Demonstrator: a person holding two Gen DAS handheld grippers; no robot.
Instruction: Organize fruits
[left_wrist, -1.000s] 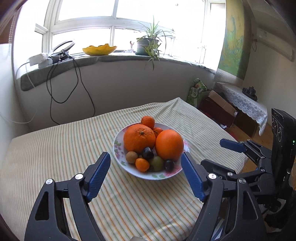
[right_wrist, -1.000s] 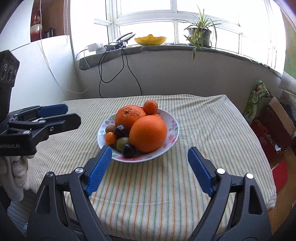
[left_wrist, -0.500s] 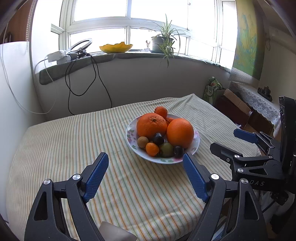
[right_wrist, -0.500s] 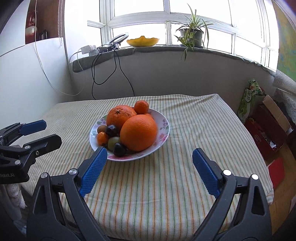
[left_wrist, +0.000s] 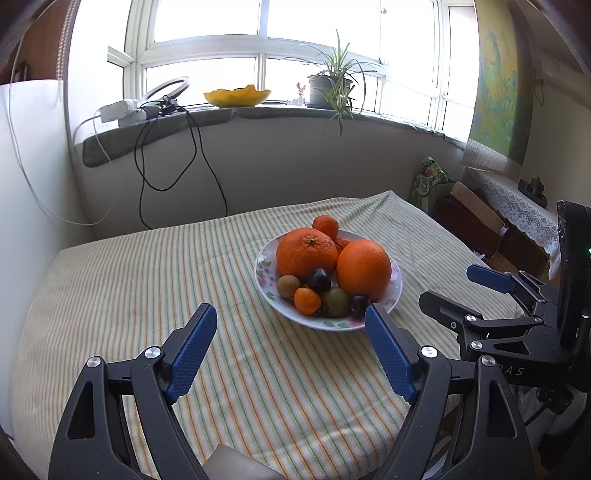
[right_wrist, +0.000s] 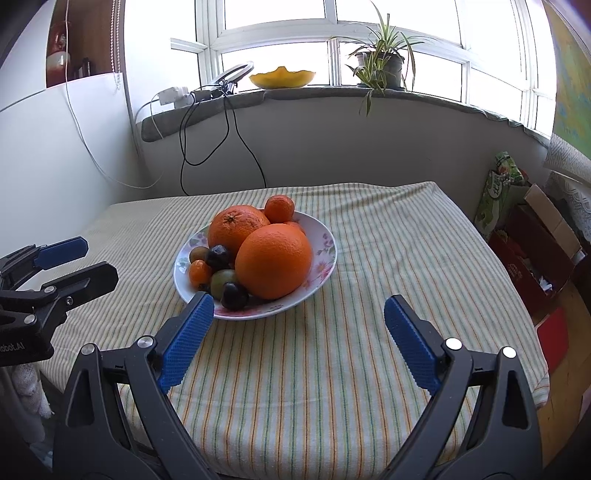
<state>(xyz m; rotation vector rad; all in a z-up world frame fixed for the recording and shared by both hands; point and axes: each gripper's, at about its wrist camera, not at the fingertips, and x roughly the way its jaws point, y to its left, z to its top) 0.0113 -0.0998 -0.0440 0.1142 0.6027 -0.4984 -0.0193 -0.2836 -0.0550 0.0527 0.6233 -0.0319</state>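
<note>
The fruit plate (left_wrist: 396, 291) sits mid-frame on the striped tabletop (left_wrist: 147, 280), piled with two big oranges (left_wrist: 364, 267), small tangerines, dark plums and a green fruit. The left tool (left_wrist: 291, 350) gapes wide and empty just short of it. The right tool (right_wrist: 295, 339), jaws just widened, holds nothing.

Both are black plastic two-finger tools: the left gripper (left_wrist: 291, 354) and right gripper (right_wrist: 299, 343) have blue textured pads (right_wrist: 184, 341), silver screws (left_wrist: 152, 352) and triangular cut-outs.
</note>
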